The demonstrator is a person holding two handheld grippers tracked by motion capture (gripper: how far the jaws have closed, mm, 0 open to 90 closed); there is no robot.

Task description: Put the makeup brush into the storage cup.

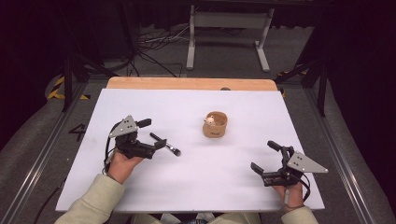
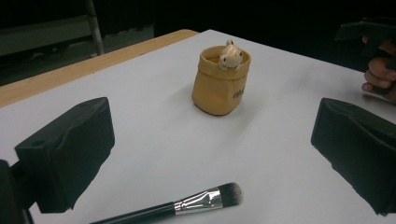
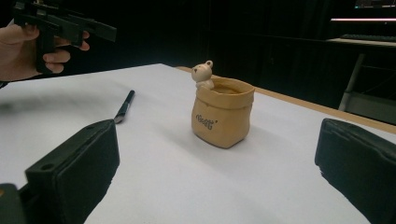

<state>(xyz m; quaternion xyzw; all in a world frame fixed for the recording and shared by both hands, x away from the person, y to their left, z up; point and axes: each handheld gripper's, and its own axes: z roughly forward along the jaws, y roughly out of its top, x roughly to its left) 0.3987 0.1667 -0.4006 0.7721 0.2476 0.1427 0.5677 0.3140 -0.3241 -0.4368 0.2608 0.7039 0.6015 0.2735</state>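
Observation:
A tan bag-shaped pot (image 1: 215, 124) with a small bear figure on its rim stands upright at the middle of the white table (image 1: 196, 172). A black makeup brush (image 1: 165, 143) lies flat to its left. My left gripper (image 1: 154, 134) is open, held over the brush's handle end. In the left gripper view the brush (image 2: 187, 205) lies low between the open jaws, with the pot (image 2: 219, 84) farther ahead. My right gripper (image 1: 264, 156) is open and empty at the front right. Its view looks at the pot (image 3: 223, 114) and the brush (image 3: 123, 107) beyond.
A wooden strip (image 1: 191, 83) runs along the table's far edge. Behind it are a metal stand (image 1: 229, 28) and cables on the floor. Dark tripod legs stand at both far corners.

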